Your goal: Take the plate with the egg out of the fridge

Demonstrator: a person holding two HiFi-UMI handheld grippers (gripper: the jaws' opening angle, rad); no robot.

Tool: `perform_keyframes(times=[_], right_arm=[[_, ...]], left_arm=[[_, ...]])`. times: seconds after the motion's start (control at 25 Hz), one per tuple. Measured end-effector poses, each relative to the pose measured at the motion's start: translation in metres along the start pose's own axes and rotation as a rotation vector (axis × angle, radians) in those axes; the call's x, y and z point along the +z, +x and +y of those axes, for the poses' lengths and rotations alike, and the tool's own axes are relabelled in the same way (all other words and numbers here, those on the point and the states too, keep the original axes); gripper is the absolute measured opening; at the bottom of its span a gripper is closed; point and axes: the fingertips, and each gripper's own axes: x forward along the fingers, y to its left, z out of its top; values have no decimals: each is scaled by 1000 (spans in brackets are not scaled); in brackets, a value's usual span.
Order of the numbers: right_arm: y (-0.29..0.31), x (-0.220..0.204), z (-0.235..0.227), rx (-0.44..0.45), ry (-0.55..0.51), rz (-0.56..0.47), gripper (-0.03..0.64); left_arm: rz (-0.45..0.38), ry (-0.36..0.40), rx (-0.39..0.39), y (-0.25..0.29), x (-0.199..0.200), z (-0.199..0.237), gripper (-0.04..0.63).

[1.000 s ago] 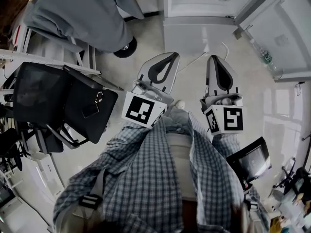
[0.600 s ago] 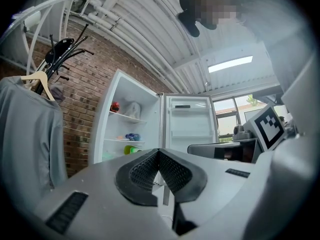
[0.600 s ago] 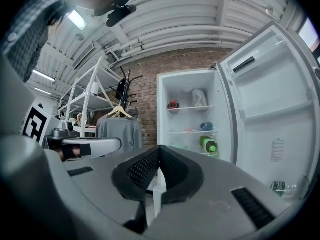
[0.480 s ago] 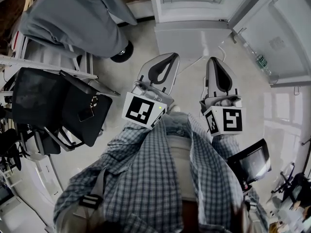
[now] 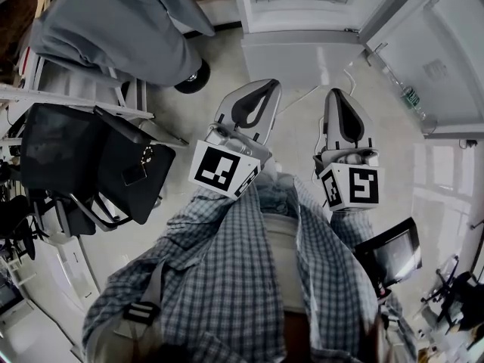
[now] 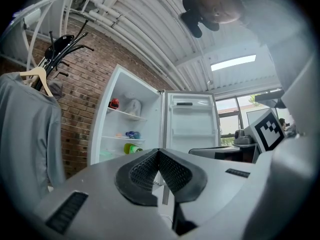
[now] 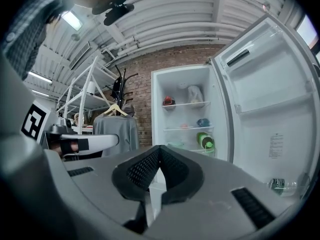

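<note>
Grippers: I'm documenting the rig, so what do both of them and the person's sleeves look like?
The left gripper and right gripper have pale grey, tapered shells with black textured pads. Each carries a white cube printed with black square markers. The sleeves are blue-grey plaid.

Shirt (image 5: 219, 278): blue-grey and white check, long sleeves, worn open over your pale top (image 5: 283, 263). A grey strap (image 5: 151, 286) with a black buckle (image 5: 141, 312) runs down your left side. Your left gripper (image 5: 266, 86) and right gripper (image 5: 337, 93) have light grey shells with black rims around the jaw opening. The pads (image 6: 142, 171) are black with a fine grid texture. Each gripper carries a white marker cube (image 5: 221, 170) with black squares.
</note>
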Motion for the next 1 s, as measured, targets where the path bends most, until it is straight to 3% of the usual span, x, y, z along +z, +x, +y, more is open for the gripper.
perform_keyframes(times=[0.52, 1.0], right_arm=[[45, -6, -33, -25, -12, 48, 5], [119, 19, -46, -25, 1, 6, 5]], left_arm=[[9, -18, -18, 54, -8, 29, 6], [-4, -10, -54, 110, 1, 72, 6]])
